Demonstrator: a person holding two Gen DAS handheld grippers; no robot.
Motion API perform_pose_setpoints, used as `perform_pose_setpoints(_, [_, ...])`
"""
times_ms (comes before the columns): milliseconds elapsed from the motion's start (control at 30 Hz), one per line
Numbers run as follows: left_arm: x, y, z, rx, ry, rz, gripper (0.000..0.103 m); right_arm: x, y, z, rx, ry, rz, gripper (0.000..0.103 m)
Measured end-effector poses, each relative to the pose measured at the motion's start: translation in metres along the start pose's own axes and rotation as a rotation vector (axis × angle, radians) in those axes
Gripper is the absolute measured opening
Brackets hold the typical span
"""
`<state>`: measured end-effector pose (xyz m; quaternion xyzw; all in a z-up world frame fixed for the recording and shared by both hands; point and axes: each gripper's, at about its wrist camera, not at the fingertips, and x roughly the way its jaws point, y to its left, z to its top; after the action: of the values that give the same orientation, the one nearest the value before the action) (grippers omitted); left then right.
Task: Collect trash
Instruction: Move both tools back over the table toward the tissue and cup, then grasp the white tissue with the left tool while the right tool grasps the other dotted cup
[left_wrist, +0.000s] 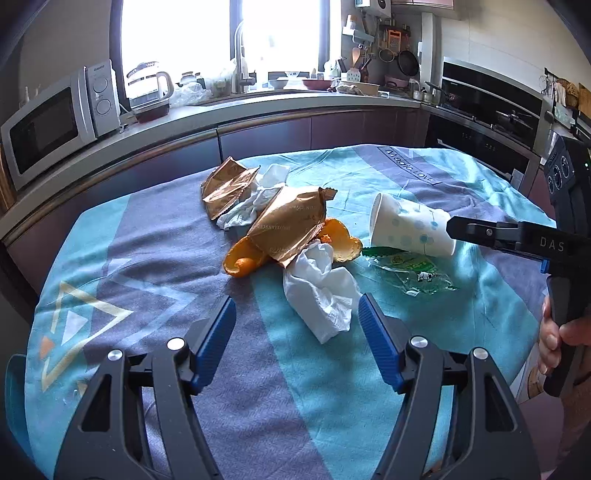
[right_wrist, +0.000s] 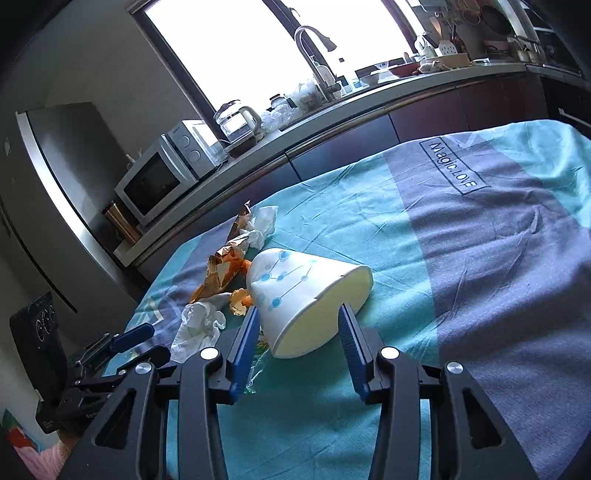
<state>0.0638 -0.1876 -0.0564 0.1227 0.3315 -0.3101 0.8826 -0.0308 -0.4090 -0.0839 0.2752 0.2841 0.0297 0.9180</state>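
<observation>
A white paper cup (left_wrist: 410, 229) with blue dots lies on its side on the table; in the right wrist view the cup (right_wrist: 295, 291) has its rim between my fingers. My right gripper (right_wrist: 299, 314) is open around the rim, its fingers close to it; whether they touch it I cannot tell. It shows in the left wrist view (left_wrist: 452, 227) at the cup's rim. My left gripper (left_wrist: 297, 306) is open and empty, just short of a crumpled white tissue (left_wrist: 321, 291). Orange peel (left_wrist: 240, 264), two brown wrappers (left_wrist: 288, 225) and a clear green wrapper (left_wrist: 410, 271) lie nearby.
The table carries a blue and purple cloth (left_wrist: 155, 258). A second tissue (left_wrist: 255, 199) lies between the wrappers. Behind is a kitchen counter with a microwave (left_wrist: 55, 125), a kettle (left_wrist: 149, 88) and a sink tap (right_wrist: 314, 55). An oven (left_wrist: 487, 107) stands at the right.
</observation>
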Motion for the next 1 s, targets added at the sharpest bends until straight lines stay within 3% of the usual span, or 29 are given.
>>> perform_pose_setpoints(133, [0.008, -0.004, 0.003, -0.009, 0.017, -0.005, 0.063, 0.004, -0.001, 0.003, 0.014, 0.003, 0.035, 0.040])
perform_pose_setpoints(300, [0.013, -0.007, 0.003, -0.008, 0.029, -0.019, 0.049, 0.006, -0.003, 0.002, 0.031, 0.008, 0.059, 0.028])
perform_pose_setpoints(433, [0.015, -0.007, 0.002, -0.014, 0.041, -0.034, 0.033, 0.007, -0.003, 0.001, 0.035, 0.017, 0.072, 0.015])
perform_pose_setpoints(500, [0.015, -0.006, 0.002, -0.016, 0.041, -0.039, 0.030, 0.007, -0.002, 0.001, 0.032, 0.018, 0.072, 0.013])
perform_pose_setpoints(667, [0.014, -0.004, 0.001, -0.027, 0.040, -0.059, 0.009, 0.003, 0.005, 0.003, 0.012, 0.007, 0.082, 0.004])
perform_pose_setpoints(767, [0.010, -0.001, 0.000, -0.035, 0.029, -0.069, 0.004, 0.000, 0.013, 0.005, -0.014, -0.002, 0.080, 0.002])
perform_pose_setpoints(1000, [-0.009, 0.009, -0.001, -0.046, -0.012, -0.079, 0.003, -0.012, 0.027, 0.009, -0.052, -0.036, 0.087, 0.002])
